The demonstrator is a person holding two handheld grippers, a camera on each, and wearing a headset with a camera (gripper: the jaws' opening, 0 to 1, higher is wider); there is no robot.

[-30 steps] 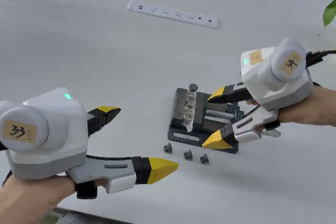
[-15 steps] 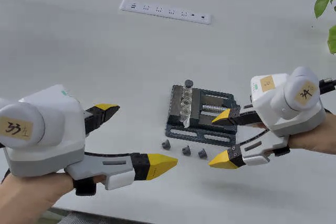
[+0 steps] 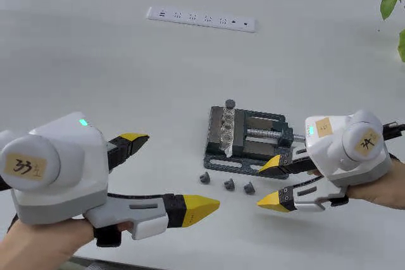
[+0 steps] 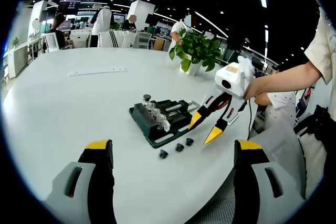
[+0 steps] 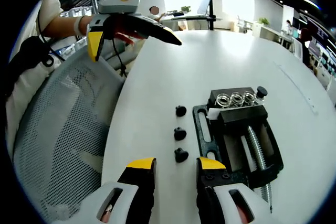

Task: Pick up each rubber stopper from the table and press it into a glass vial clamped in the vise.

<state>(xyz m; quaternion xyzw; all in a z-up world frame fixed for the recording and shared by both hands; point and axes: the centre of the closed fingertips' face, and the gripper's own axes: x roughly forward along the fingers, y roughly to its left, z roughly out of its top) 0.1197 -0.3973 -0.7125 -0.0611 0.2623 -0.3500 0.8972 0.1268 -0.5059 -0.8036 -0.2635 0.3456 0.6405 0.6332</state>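
The right tool (image 3: 267, 185) has dropped from over the vise (image 3: 253, 147) to just above the surface (image 3: 95, 61). Its jaws have drawn closer together but remain apart and empty. At the left, the left tool (image 3: 174, 171) hangs wide open, holding nothing, well apart from the work. Next come three loose rubber stoppers (image 3: 229, 184), lying in a row on the surface just in front of the vise. The vise clamps a line of glass vials (image 3: 226, 129); the far one already wears a stopper and three look open. The right-end stopper (image 5: 181, 155) lies just ahead of the right tool's tips, in line with their gap, so that hand is clearly nearer for the pick.
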